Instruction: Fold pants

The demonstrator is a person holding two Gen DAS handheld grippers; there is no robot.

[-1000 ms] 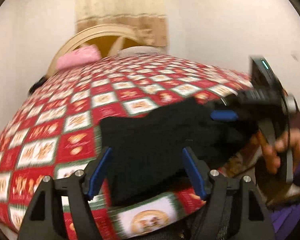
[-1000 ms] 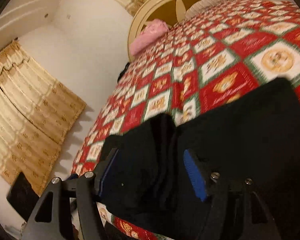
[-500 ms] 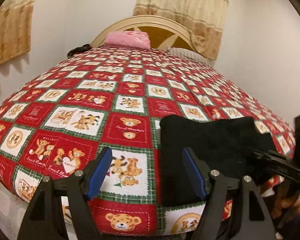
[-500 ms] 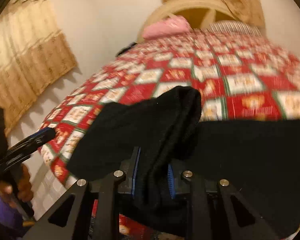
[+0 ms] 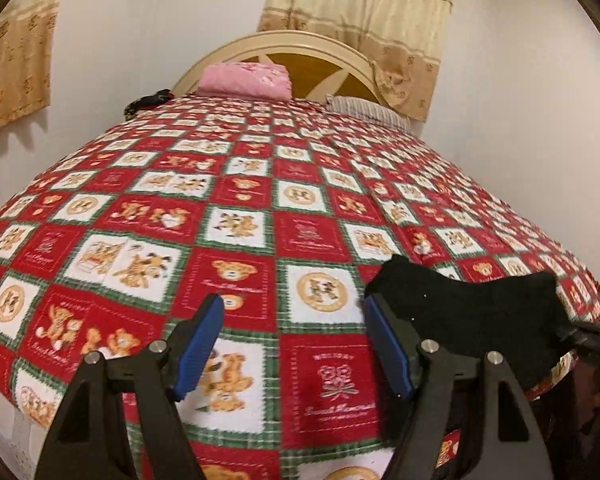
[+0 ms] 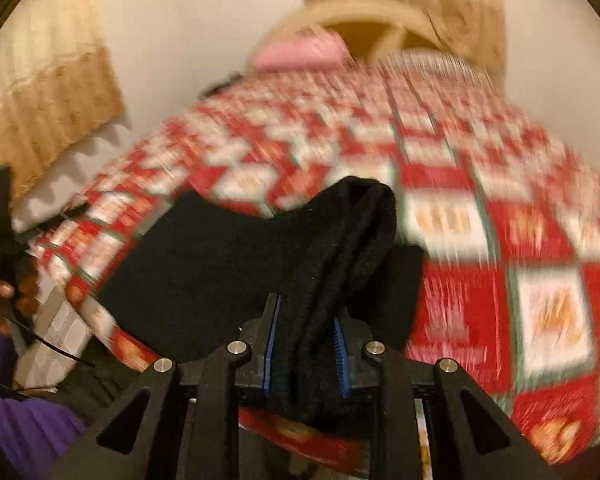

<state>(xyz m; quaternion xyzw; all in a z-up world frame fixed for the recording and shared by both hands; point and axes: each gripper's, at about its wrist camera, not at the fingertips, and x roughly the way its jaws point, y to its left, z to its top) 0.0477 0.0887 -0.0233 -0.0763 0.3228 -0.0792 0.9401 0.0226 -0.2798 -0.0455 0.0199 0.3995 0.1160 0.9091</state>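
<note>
The black pants [image 5: 468,316] lie bunched at the near right corner of the bed, over the red teddy-bear quilt [image 5: 240,208]. My left gripper [image 5: 296,344] is open and empty, its blue pads over bare quilt just left of the pants. My right gripper [image 6: 306,350] is shut on a thick fold of the pants [image 6: 340,248] and lifts it off the bed. The rest of the pants [image 6: 204,264] spreads to the left in the blurred right wrist view.
A pink folded cloth [image 5: 246,80] and a striped pillow [image 5: 364,110] lie by the curved headboard [image 5: 300,46]. Curtains [image 5: 360,20] hang behind. The left hand with its gripper handle [image 6: 0,240] shows at the bed's left edge.
My right gripper closed on the pants fold and lifted it, swinging its view right. My left gripper let go of the pants area and moved left over bare quilt.
</note>
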